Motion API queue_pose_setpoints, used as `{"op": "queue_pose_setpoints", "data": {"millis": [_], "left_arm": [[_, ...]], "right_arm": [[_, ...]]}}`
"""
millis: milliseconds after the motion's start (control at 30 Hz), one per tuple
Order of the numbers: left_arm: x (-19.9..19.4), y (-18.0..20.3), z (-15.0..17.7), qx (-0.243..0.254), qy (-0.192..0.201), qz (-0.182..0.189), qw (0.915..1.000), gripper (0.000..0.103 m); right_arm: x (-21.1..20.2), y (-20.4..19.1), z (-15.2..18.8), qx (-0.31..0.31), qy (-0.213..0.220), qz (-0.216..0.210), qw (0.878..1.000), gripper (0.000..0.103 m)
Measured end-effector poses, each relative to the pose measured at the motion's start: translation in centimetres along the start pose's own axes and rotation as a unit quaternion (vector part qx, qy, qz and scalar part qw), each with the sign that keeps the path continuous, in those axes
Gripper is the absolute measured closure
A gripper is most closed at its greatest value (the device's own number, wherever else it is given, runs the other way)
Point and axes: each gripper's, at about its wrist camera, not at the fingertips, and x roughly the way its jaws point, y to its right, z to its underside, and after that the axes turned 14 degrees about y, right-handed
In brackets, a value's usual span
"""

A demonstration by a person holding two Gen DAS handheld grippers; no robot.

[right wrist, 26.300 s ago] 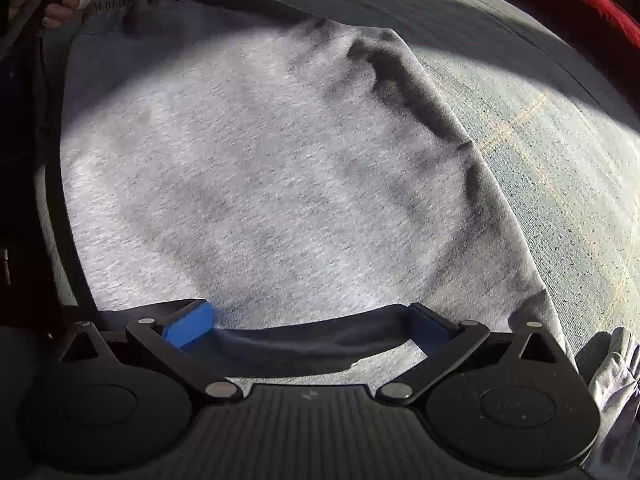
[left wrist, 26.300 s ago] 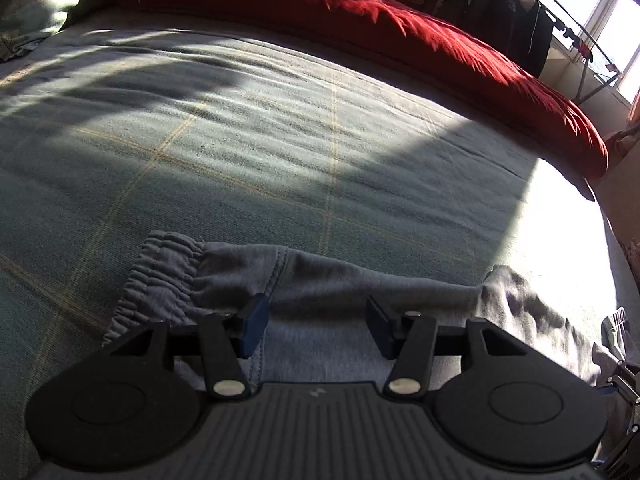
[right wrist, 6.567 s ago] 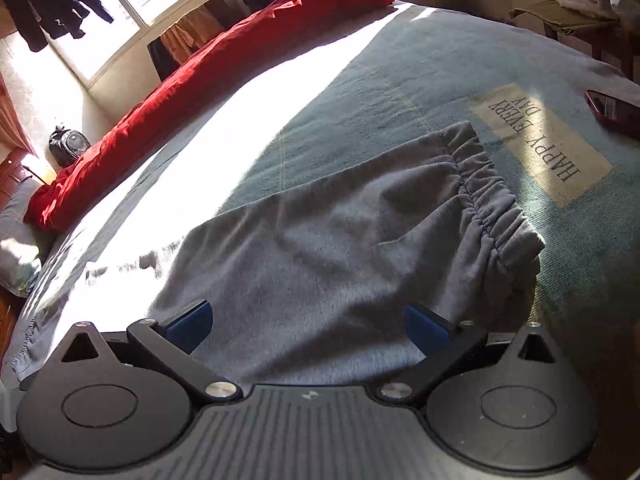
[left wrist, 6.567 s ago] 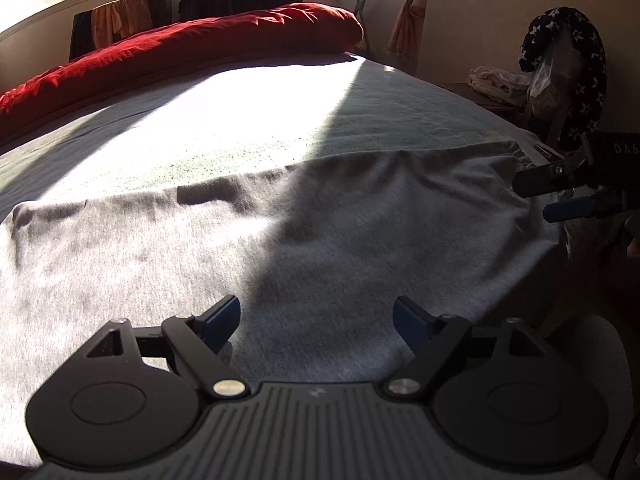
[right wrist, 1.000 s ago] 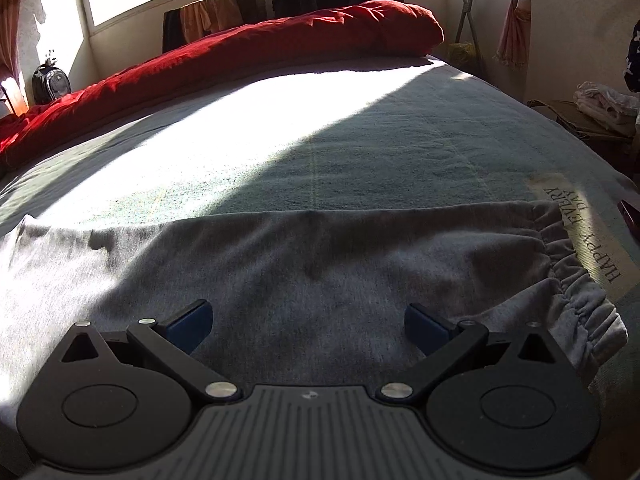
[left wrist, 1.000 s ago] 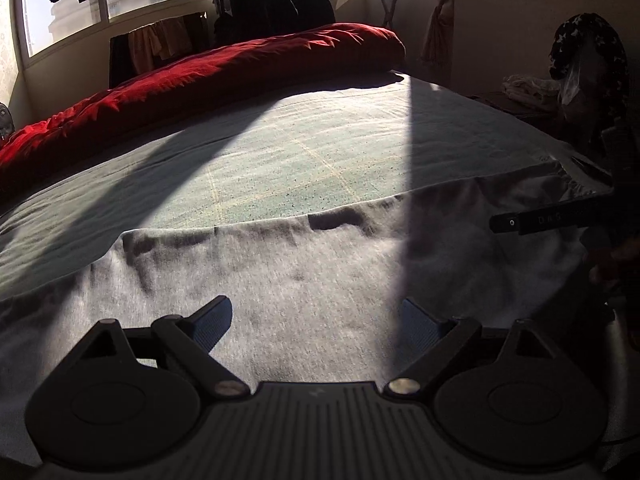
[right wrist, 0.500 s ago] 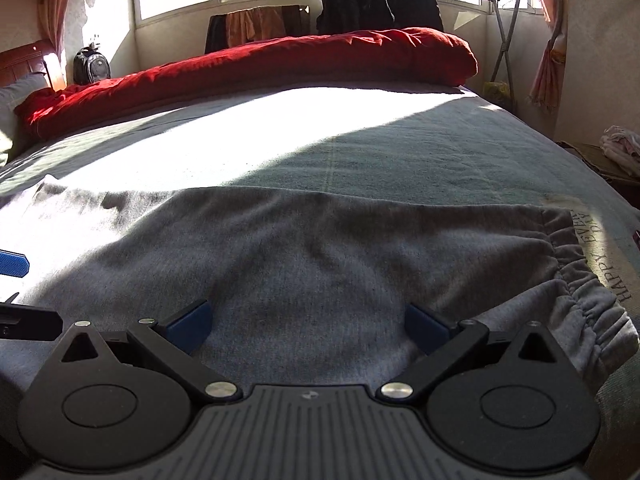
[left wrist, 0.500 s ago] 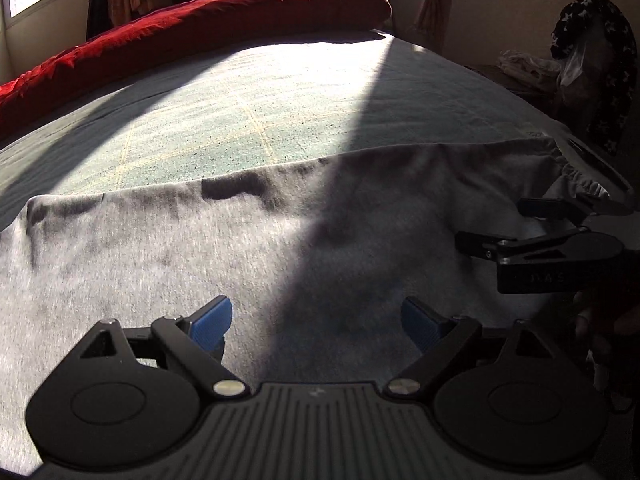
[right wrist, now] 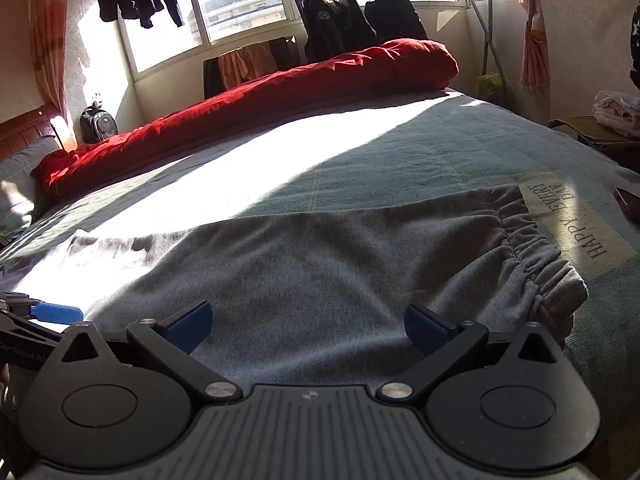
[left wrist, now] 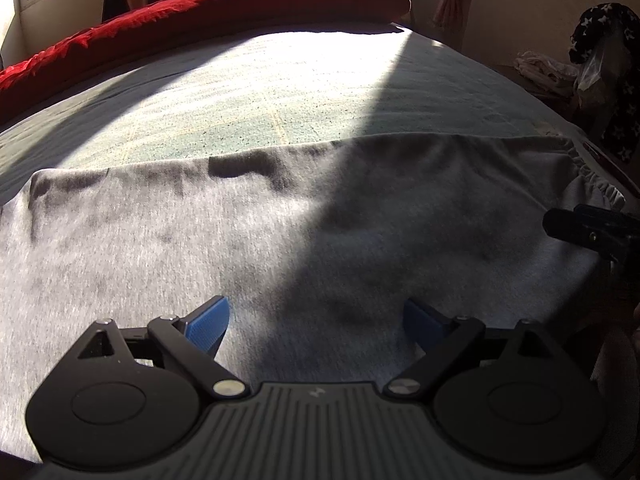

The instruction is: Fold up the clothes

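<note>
Sunlit bed [right wrist: 400,168], grey sweatpants [right wrist: 340,256] spread beneath both gaping grippers

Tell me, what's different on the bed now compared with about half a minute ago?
The grey trousers were bunched near the bed's edge then; now they lie spread flat across the bedspread, elastic waistband to the right. Both the left gripper and the right gripper have jaws open over the cloth, as before. The red duvet hasn't moved.

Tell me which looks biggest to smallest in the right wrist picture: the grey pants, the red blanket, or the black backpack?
1. grey pants, though they lie nearest the camera, which inflates them.
2. red blanket, farther back.
3. black backpack, clearly smallest.
</note>
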Motion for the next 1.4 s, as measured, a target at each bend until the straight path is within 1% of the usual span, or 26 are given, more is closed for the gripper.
{"op": "queue_pose_setpoints", "data": {"millis": [67, 133, 233, 367, 433, 533, 567, 700, 800, 900, 967, 1000, 1067, 1100, 1200, 1300, 1367, 1400], "left_arm": [[-0.2, -0.1, 0.0, -0.001, 0.003, -0.002, 1.0000, 0.009], [-0.6, 0.0, -0.1, 0.003, 0.012, -0.003, 0.9999, 0.009], [-1.6, 0.3, -0.5, 0.011, 0.033, 0.002, 0.9994, 0.009], [-2.9, 1.1, -0.9, 0.026, 0.064, 0.015, 0.9975, 0.009], [-3.2, 1.5, -1.0, 0.030, 0.070, 0.025, 0.9968, 0.009], [-3.3, 1.9, -0.9, 0.034, 0.071, 0.033, 0.9964, 0.009], [-3.2, 2.0, -0.8, 0.034, 0.069, 0.034, 0.9964, 0.009], [-2.9, 2.2, -0.5, 0.031, 0.064, 0.040, 0.9966, 0.009], [-3.0, 2.5, -0.5, 0.035, 0.063, 0.044, 0.9964, 0.009], [-3.2, 3.3, -0.7, 0.047, 0.069, 0.061, 0.9946, 0.009], [-2.9, 4.5, -0.9, 0.066, 0.070, 0.082, 0.9920, 0.009], [-2.8, 5.3, -1.0, 0.078, 0.071, 0.093, 0.9900, 0.009], [-2.1, 7.4, -1.1, 0.115, 0.075, 0.123, 0.9828, 0.009], [-1.7, 8.8, -1.1, 0.137, 0.079, 0.141, 0.9773, 0.009], [-0.7, 12.0, -1.0, 0.181, 0.089, 0.178, 0.9632, 0.009], [0.3, 15.1, -1.0, 0.223, 0.099, 0.215, 0.9457, 0.009], [1.0, 17.2, -0.9, 0.251, 0.105, 0.237, 0.9325, 0.009], [1.2, 18.0, -0.8, 0.266, 0.109, 0.239, 0.9274, 0.009]], "right_arm": [[-1.3, 1.0, -0.8, 0.038, 0.024, -0.012, 0.999, 0.000], [-2.6, 2.6, -1.5, 0.084, 0.047, -0.020, 0.995, 0.000], [-4.1, 5.9, -2.0, 0.169, 0.064, -0.025, 0.983, 0.000], [-5.2, 10.7, -1.6, 0.288, 0.065, -0.017, 0.955, 0.000], [-5.4, 13.1, -0.8, 0.352, 0.062, -0.014, 0.934, 0.000], [-5.3, 15.3, 0.1, 0.411, 0.058, -0.016, 0.910, 0.000], [-5.2, 15.9, 0.4, 0.426, 0.056, -0.016, 0.903, 0.000], [-3.4, 16.6, 1.1, 0.451, 0.027, -0.006, 0.892, 0.000], [-1.9, 16.7, 2.0, 0.475, 0.009, 0.001, 0.880, 0.000], [-1.0, 16.7, 2.2, 0.482, 0.009, -0.003, 0.876, 0.000], [-0.4, 17.0, 2.4, 0.492, 0.004, -0.004, 0.870, 0.000], [-0.2, 17.3, 2.5, 0.501, 0.003, -0.008, 0.865, 0.000], [0.2, 17.9, 3.0, 0.522, 0.006, -0.021, 0.853, 0.000], [0.2, 18.3, 3.3, 0.535, 0.008, -0.029, 0.845, 0.000], [0.2, 19.4, 4.1, 0.568, 0.015, -0.050, 0.821, 0.000], [0.0, 20.0, 4.8, 0.586, 0.022, -0.063, 0.808, 0.000], [-0.2, 20.2, 5.0, 0.589, 0.023, -0.065, 0.805, 0.000], [-0.2, 20.3, 5.0, 0.589, 0.022, -0.065, 0.805, 0.000]]}}
